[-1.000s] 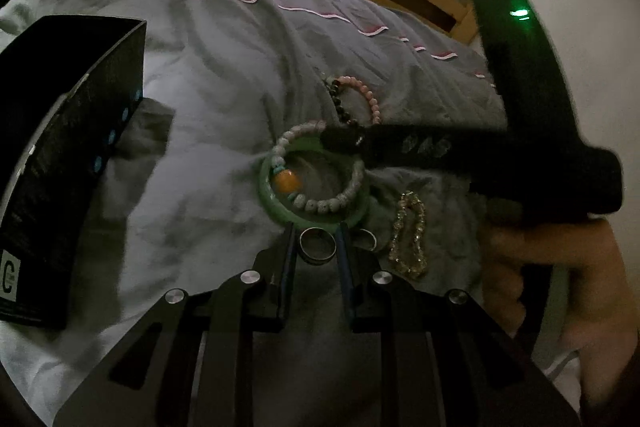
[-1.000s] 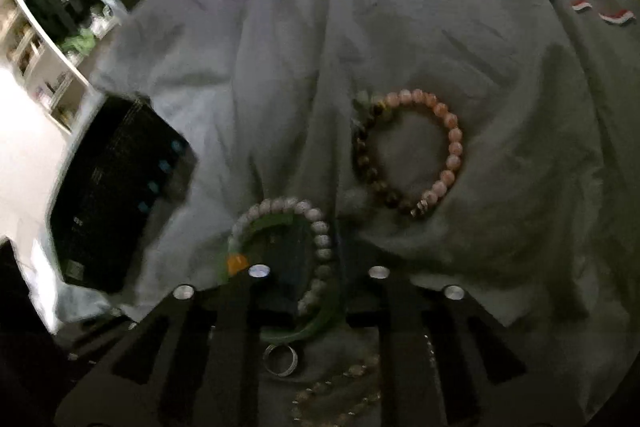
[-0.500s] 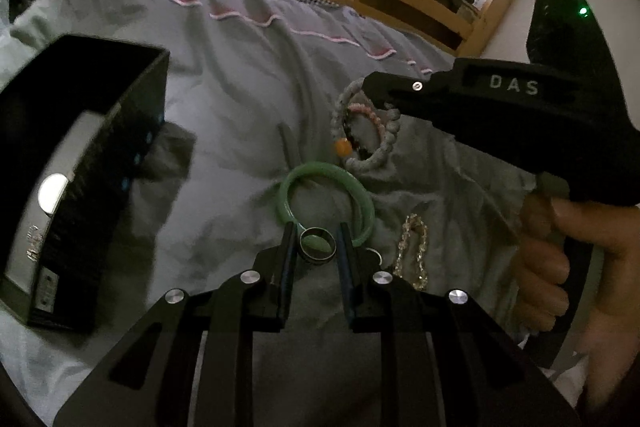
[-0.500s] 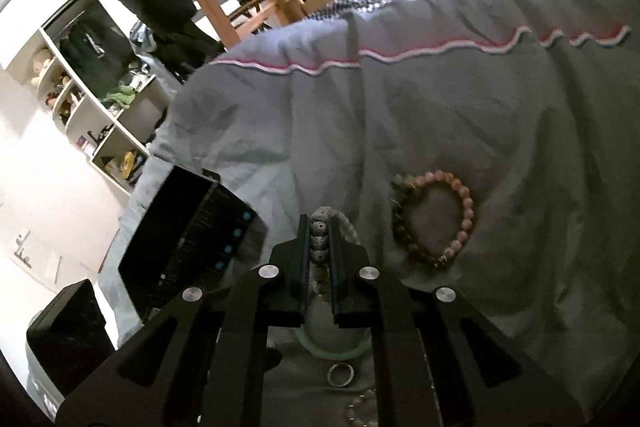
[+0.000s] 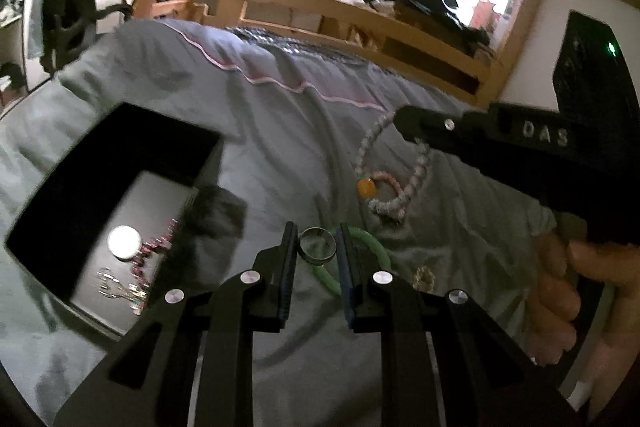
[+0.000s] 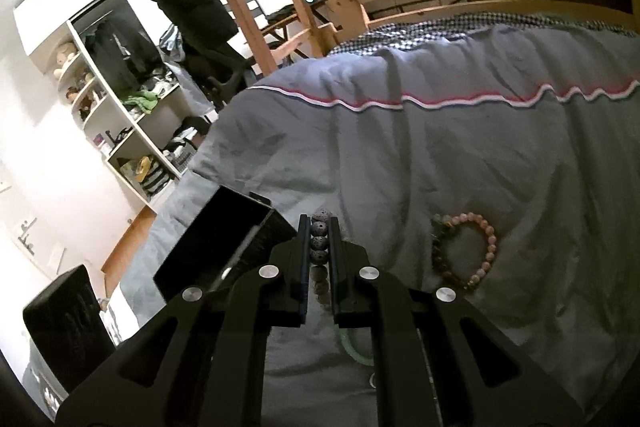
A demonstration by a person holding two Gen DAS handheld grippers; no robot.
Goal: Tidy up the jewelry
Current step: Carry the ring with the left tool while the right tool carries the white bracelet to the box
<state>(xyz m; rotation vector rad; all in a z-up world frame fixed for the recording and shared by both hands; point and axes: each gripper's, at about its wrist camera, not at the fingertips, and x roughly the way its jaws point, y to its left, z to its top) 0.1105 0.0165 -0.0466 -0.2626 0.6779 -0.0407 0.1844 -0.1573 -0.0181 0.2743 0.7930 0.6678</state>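
Left wrist view: left gripper (image 5: 317, 247) jaws clamp a dark metal ring (image 5: 317, 245) above the grey bedspread (image 5: 280, 131). Beyond it, right gripper (image 6: 320, 241) jaws pinch a pale beaded bracelet (image 5: 394, 171), hanging clear. A green bangle (image 5: 370, 251) lies below; an open black box (image 5: 100, 211) sits left.

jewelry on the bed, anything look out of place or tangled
Nothing looks damaged or tangled. The green bangle, a gold chain bracelet and the pink bead bracelet lie loose on the grey duvet rather than in the black box, simply not yet sorted.
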